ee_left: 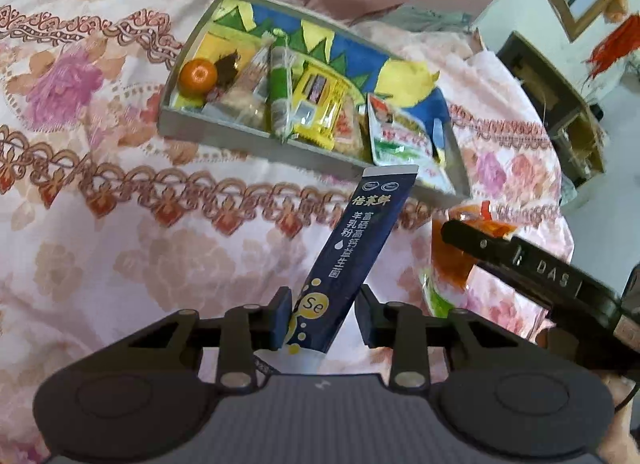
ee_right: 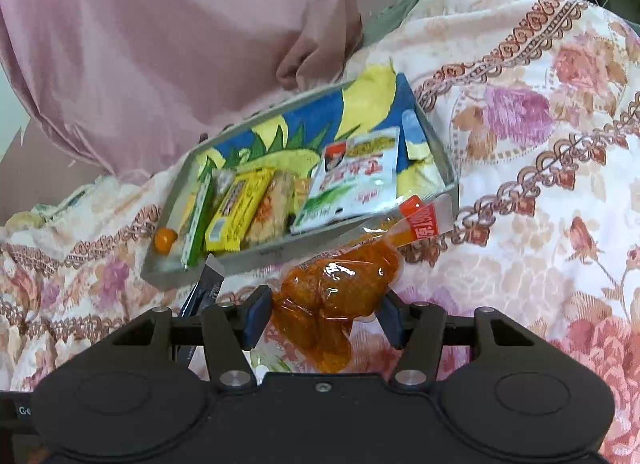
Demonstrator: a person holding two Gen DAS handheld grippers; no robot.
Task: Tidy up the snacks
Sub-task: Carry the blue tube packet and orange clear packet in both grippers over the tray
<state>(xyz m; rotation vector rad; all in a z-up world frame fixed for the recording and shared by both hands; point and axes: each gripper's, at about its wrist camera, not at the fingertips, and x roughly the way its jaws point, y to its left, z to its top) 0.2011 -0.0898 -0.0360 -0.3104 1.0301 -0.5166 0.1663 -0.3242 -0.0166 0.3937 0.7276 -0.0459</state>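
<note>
Your left gripper (ee_left: 322,316) holds the blue stick (ee_left: 352,248), right gripper (ee_right: 322,318) holds the orange pack (ee_right: 340,284). Next, drop both in the tray (ee_left: 256,136).

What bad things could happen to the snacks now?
The dark blue stick packet is pinched only near its bottom end in the left gripper, so it might tip or slide out. The squishy orange pouch in the right gripper could sag and slip. The tray looks crowded, so things may pile up.

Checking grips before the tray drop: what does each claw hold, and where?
Left claw: blue sachet, lower end. Right claw: orange pouch, across its bulging body.
</note>
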